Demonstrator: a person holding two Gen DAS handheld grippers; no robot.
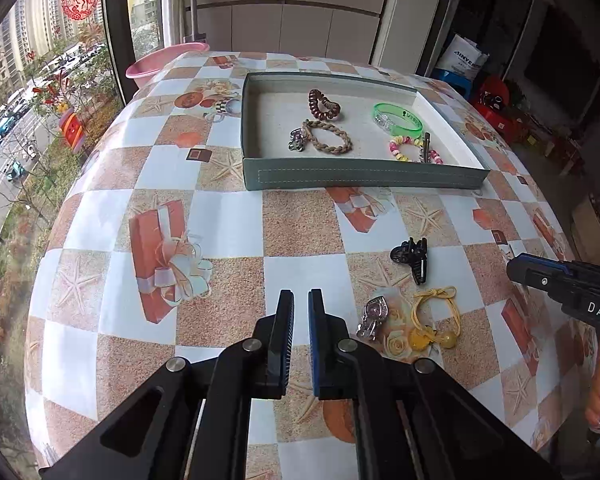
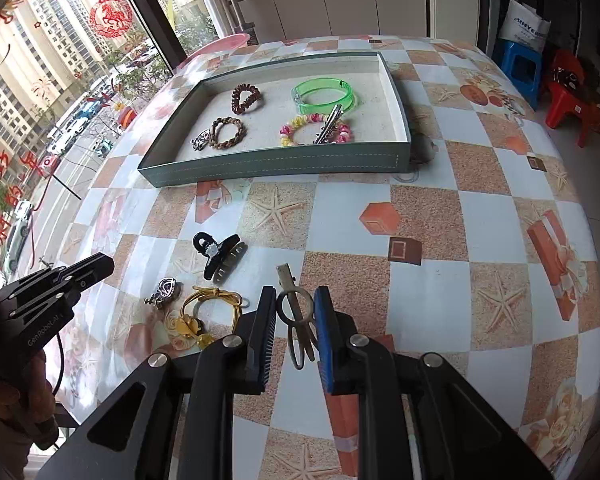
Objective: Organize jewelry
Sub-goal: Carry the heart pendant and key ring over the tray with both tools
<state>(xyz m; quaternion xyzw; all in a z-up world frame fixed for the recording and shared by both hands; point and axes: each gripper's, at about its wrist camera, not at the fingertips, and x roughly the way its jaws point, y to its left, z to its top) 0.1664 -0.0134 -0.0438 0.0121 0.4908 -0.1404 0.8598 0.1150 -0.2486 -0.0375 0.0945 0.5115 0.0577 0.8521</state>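
A grey-green tray [image 1: 356,178] [image 2: 284,162] at the far side holds a brown coil tie, a braided band, a green bangle [image 2: 324,94], a bead bracelet and a metal clip. On the table lie a black claw clip [image 1: 412,258] [image 2: 220,256], a silver brooch [image 1: 374,316] [image 2: 162,290] and a yellow hair tie [image 1: 436,320] [image 2: 208,312]. My left gripper [image 1: 301,300] is nearly shut and empty, left of the brooch. My right gripper [image 2: 296,300] is open around a metal hair clip [image 2: 296,312] that lies between its fingers on the table.
The table [image 2: 460,220] has a checkered cloth with starfish and gift-box prints. A pink basin [image 1: 156,62] stands beyond its far left corner by the window. Blue and red stools [image 2: 540,76] stand on the floor at the right.
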